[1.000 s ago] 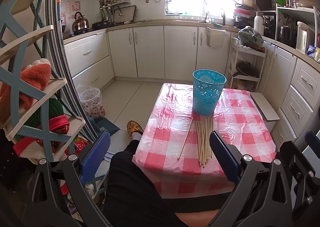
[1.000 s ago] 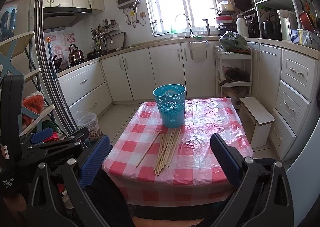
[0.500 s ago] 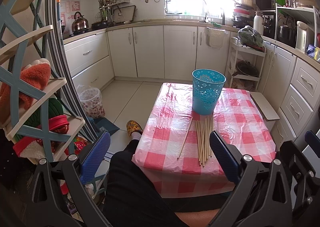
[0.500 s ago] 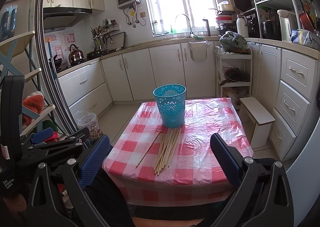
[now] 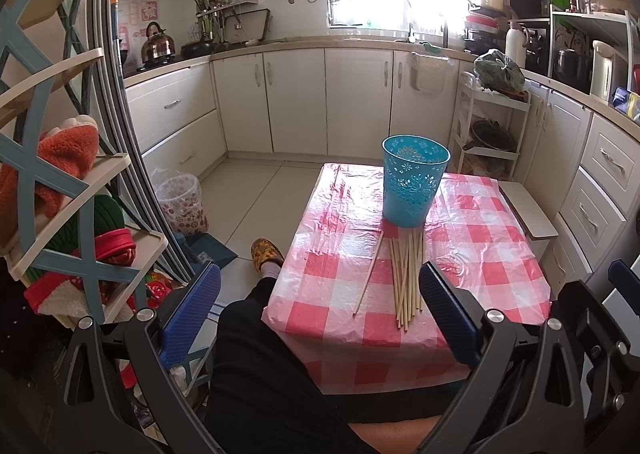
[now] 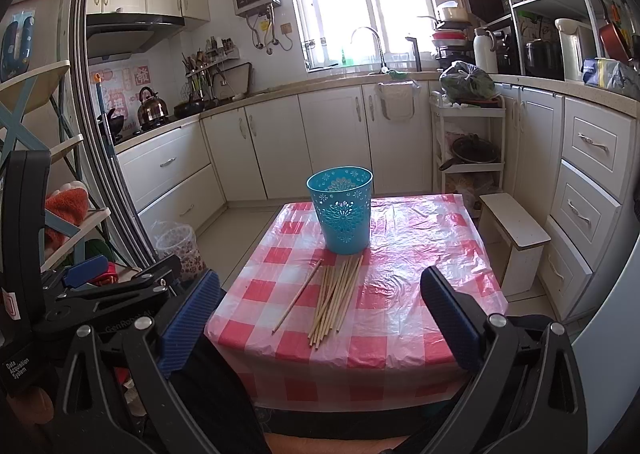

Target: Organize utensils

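A bundle of wooden chopsticks (image 5: 406, 280) lies on the red-and-white checked tablecloth (image 5: 480, 254), with one stick (image 5: 368, 274) lying apart to its left. A perforated blue cup (image 5: 414, 180) stands upright just behind them. The same chopsticks (image 6: 336, 298) and cup (image 6: 342, 210) show in the right wrist view. My left gripper (image 5: 320, 306) is open and empty, held back from the table's near edge over a dark trouser leg. My right gripper (image 6: 320, 314) is open and empty, also short of the table.
A shelf rack (image 5: 60, 182) with cloths stands close on the left. A bin with a bag (image 5: 180, 202) sits on the floor. A small white stool (image 6: 516, 230) stands right of the table. Kitchen cabinets (image 5: 320, 102) line the back and right walls.
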`<state>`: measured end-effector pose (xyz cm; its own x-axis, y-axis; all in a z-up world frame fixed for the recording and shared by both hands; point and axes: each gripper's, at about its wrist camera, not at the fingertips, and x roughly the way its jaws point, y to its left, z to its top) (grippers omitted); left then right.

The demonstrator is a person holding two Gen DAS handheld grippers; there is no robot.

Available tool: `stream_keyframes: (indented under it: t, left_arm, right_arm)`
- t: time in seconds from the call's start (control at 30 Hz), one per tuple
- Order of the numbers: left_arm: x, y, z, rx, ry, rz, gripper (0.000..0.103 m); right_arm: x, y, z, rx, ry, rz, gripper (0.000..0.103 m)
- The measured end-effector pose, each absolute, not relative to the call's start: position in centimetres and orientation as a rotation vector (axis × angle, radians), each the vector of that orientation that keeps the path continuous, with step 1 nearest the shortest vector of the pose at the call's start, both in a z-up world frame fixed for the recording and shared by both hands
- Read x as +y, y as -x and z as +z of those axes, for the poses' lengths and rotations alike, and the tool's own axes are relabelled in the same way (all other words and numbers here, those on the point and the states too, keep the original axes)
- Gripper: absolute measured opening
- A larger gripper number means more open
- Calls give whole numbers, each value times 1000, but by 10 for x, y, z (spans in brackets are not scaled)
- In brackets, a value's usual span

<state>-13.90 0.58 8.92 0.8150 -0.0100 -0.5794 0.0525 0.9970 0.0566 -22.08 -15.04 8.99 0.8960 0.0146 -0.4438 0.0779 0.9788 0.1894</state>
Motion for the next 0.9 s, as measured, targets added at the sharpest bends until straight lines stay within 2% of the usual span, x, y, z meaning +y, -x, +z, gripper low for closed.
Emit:
stream_keyframes:
  t: [0.27, 0.37, 0.57, 0.9]
  left_arm:
    - [-1, 110, 73, 666, -87, -49, 95]
    - [-4, 88, 58, 706, -102, -52, 95]
    - [-11, 42, 24, 799, -106, -56, 95]
    - [-28, -37, -38, 954, -124, -109, 95]
  right_arm:
    - [-158, 196, 74, 518, -214, -50, 96]
    - [-166, 177, 60, 604, -229, -70, 96]
    - [-185, 133, 28, 774, -237, -110, 96]
    - [-213, 36, -42, 866, -346, -105, 96]
